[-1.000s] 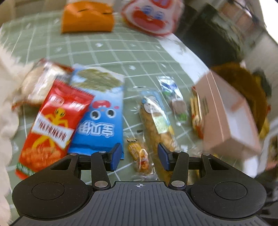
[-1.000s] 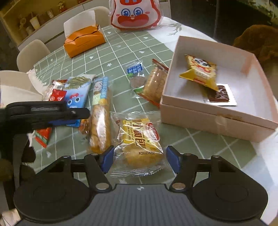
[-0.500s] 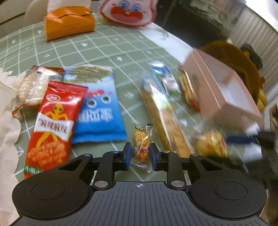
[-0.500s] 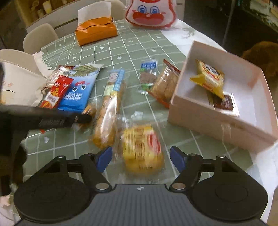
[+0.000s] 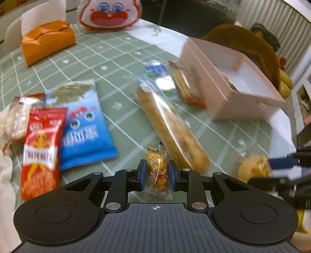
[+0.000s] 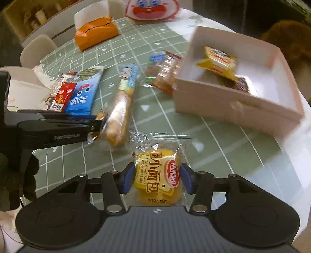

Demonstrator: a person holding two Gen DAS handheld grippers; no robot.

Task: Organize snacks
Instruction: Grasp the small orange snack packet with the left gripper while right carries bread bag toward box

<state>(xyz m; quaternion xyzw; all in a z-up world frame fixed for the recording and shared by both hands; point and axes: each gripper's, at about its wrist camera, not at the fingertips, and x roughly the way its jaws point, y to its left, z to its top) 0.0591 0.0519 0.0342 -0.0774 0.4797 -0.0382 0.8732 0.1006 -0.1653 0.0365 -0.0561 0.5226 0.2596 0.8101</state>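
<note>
My left gripper (image 5: 155, 175) is shut on a small yellow candy packet (image 5: 157, 171) just above the green tablecloth. My right gripper (image 6: 157, 180) is shut on a yellow mini bread packet (image 6: 158, 173). The pink box (image 6: 239, 109) stands to the right and holds a yellow snack bag (image 6: 217, 62) and a dark sachet (image 6: 241, 83). On the cloth lie a long bread stick pack (image 5: 171, 126), a blue packet (image 5: 83, 126), a red packet (image 5: 41, 151), a cracker pack (image 6: 167, 72) and a small blue-topped packet (image 5: 157, 72). The left gripper also shows in the right wrist view (image 6: 93, 126).
An orange tissue box (image 6: 96, 32) and a red and white rabbit bag (image 6: 151, 9) sit at the far side of the table. White paper (image 6: 23, 91) lies at the left. A brown plush toy (image 5: 252, 50) is behind the box. Chairs (image 6: 37, 50) stand beyond the table.
My left gripper closed on the small yellow candy packet. My right gripper closed on the mini bread packet, which now sits between its pads.
</note>
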